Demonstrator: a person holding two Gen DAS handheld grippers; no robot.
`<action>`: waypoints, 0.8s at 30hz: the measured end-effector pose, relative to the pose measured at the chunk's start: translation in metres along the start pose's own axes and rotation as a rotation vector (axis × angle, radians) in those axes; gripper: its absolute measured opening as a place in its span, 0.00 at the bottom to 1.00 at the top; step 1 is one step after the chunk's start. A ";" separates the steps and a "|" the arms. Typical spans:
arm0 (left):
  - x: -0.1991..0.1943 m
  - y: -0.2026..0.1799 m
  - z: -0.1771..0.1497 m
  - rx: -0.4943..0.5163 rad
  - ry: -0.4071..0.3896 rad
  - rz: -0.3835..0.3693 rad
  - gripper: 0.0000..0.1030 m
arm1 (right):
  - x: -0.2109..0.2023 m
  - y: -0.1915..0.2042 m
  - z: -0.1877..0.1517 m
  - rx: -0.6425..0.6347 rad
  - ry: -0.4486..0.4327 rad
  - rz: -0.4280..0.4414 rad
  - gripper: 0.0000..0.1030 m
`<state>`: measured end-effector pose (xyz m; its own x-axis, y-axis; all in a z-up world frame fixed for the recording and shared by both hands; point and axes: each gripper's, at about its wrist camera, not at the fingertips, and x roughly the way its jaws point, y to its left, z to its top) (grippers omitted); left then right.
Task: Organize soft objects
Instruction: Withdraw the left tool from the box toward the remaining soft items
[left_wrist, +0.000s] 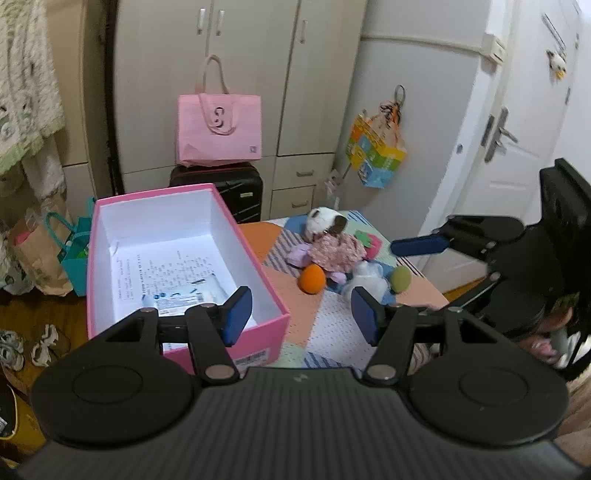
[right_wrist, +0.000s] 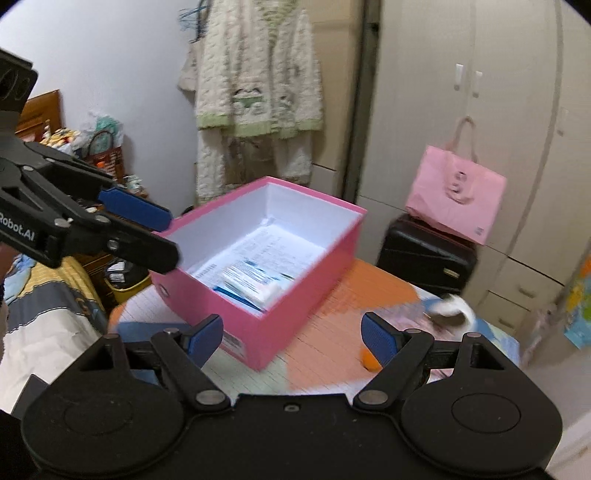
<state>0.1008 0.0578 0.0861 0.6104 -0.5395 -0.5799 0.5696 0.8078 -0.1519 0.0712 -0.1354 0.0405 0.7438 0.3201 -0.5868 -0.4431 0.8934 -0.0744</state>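
Note:
An open pink box (left_wrist: 96, 236) with white inside and papers on its floor stands on a small table covered by a patchwork cloth (left_wrist: 332, 325). Beyond it lie soft toys: a white-headed doll in a pink dress (left_wrist: 332, 243), an orange ball (left_wrist: 312, 278), a green ball (left_wrist: 400, 279) and a pale blue-white plush (left_wrist: 369, 278). My left gripper (left_wrist: 301, 314) is open and empty above the box's near right corner. My right gripper (right_wrist: 293, 339) is open and empty beside the box (right_wrist: 306, 295); it also shows in the left wrist view (left_wrist: 421, 245) near the toys.
A pink tote bag (left_wrist: 219, 129) sits on a black suitcase (left_wrist: 229, 188) by the wardrobe. A white door (left_wrist: 517, 110) is at the right. Paper bags (left_wrist: 40, 254) and shoes (left_wrist: 22, 343) lie on the floor at left. A robe (right_wrist: 255, 85) hangs on the wall.

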 end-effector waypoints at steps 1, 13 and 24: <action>0.003 -0.005 -0.001 0.009 0.006 -0.003 0.57 | -0.006 -0.007 -0.006 0.014 0.000 -0.015 0.83; 0.054 -0.046 -0.004 0.066 0.104 -0.058 0.57 | -0.038 -0.085 -0.069 0.209 0.036 -0.146 0.84; 0.110 -0.070 -0.005 0.079 0.106 -0.041 0.57 | -0.017 -0.135 -0.105 0.285 0.031 -0.139 0.84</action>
<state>0.1256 -0.0572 0.0291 0.5262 -0.5405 -0.6565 0.6374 0.7617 -0.1163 0.0662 -0.2948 -0.0239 0.7698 0.1825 -0.6116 -0.1767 0.9817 0.0706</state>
